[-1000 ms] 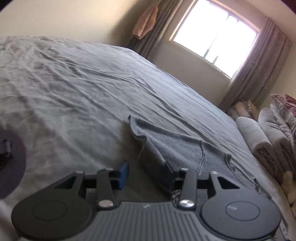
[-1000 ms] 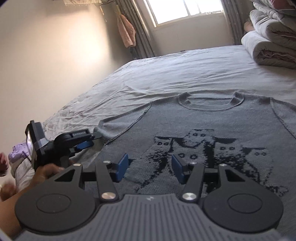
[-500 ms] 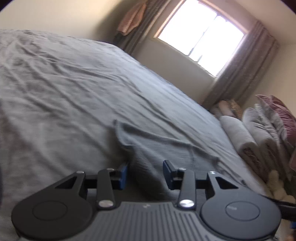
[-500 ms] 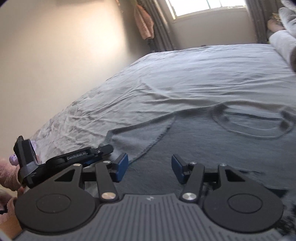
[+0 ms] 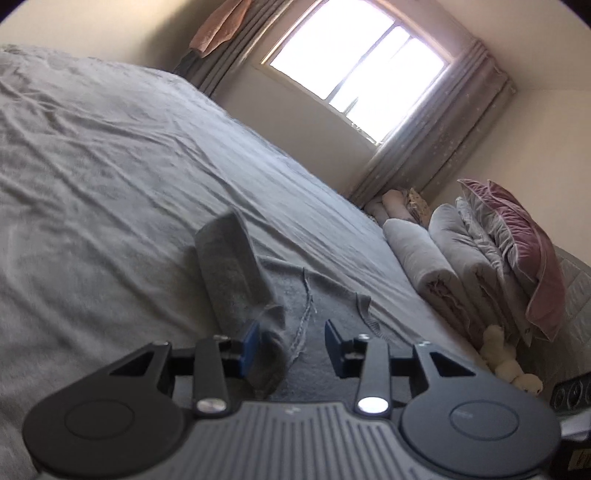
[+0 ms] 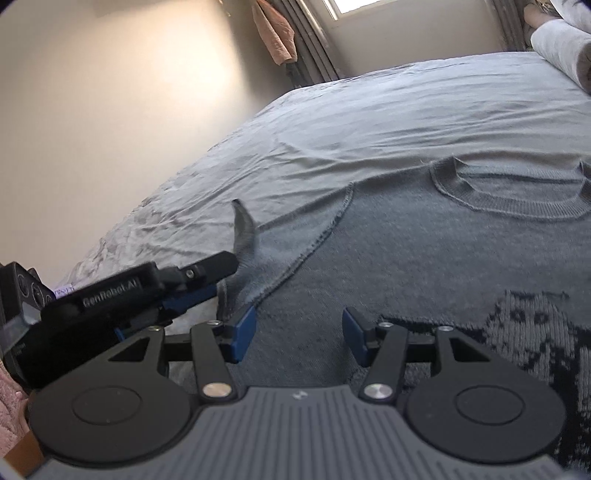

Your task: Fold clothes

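Note:
A grey knit sweater (image 6: 424,236) with a dark animal pattern lies face up on the bed, collar (image 6: 506,195) towards the window. Its sleeve (image 5: 232,269) is raised off the sheet, the cuff standing up. My left gripper (image 5: 291,349) has a fold of that sleeve between its jaws. The cloth rests against the left pad (image 5: 249,350), and a gap shows beside the right pad, so it is open. In the right wrist view the left gripper (image 6: 225,277) lies on its side under the lifted sleeve (image 6: 243,229). My right gripper (image 6: 299,334) hovers open over the sweater's body near the sleeve seam, holding nothing.
The grey bed sheet (image 5: 110,166) stretches left and towards the window (image 5: 354,62). Rolled quilts and a pink pillow (image 5: 513,236) are stacked at the bed's right end, with a plush toy (image 5: 506,365) below. A pink towel (image 6: 275,33) hangs by the curtain.
The left jaws narrowed around the sleeve fold, and the cuff rose off the sheet. The right gripper slid left across the sweater and now sits close beside the left gripper.

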Demonstrator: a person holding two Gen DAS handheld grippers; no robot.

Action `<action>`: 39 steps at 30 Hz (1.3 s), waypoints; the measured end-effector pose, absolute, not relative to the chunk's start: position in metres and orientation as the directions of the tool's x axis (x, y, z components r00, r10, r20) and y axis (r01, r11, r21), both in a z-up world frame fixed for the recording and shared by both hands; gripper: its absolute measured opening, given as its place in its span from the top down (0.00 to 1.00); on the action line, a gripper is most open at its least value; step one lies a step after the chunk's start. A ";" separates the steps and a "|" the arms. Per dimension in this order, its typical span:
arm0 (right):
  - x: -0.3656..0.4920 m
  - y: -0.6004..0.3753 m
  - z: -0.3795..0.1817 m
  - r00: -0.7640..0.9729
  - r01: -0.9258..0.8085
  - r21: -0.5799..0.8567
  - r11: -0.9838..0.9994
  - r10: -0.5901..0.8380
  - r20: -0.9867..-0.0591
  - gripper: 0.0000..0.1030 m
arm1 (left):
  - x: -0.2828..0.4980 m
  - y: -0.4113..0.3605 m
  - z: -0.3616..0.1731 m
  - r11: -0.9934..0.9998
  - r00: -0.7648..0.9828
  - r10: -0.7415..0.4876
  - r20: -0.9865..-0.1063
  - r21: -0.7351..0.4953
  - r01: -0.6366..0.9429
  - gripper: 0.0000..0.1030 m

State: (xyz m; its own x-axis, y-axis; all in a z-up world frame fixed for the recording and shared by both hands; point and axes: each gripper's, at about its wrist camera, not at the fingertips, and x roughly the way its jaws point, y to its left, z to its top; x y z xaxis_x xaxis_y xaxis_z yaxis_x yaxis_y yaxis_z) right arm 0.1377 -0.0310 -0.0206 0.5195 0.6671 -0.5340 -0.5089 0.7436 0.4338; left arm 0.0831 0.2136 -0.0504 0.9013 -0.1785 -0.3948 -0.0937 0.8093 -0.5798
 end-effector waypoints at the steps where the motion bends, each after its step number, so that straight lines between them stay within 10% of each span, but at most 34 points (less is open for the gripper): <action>1: 0.136 -0.032 -0.021 0.519 -0.508 0.434 0.744 0.667 -0.535 0.45 | 0.084 0.212 -0.050 0.814 0.894 -0.165 -0.417 -0.570 -0.115 0.63; 6: 0.132 -0.037 -0.022 0.521 -0.503 0.434 0.748 0.663 -0.538 0.45 | 0.088 0.203 -0.051 0.840 0.877 -0.104 -0.469 -0.514 -0.176 0.65; 12: 0.131 -0.045 -0.024 0.529 -0.485 0.444 0.754 0.657 -0.538 0.45 | 0.085 0.205 -0.052 0.817 0.890 -0.008 -0.456 -0.516 -0.258 0.96; 24: 0.131 -0.039 -0.028 0.531 -0.500 0.405 0.765 0.641 -0.554 0.45 | 0.038 0.190 -0.044 0.616 0.723 0.499 -0.478 -0.391 -0.684 0.89; 31: 0.145 -0.035 -0.027 0.605 -0.487 0.317 0.814 0.576 -0.550 0.45 | 0.050 0.186 -0.034 0.748 0.843 0.362 -0.398 -0.416 -0.517 0.84; 39: 0.201 0.006 -0.038 0.667 -0.533 0.034 0.845 0.445 -0.598 0.57 | 0.079 0.184 -0.053 0.805 0.833 0.219 -0.508 -0.388 -0.449 0.83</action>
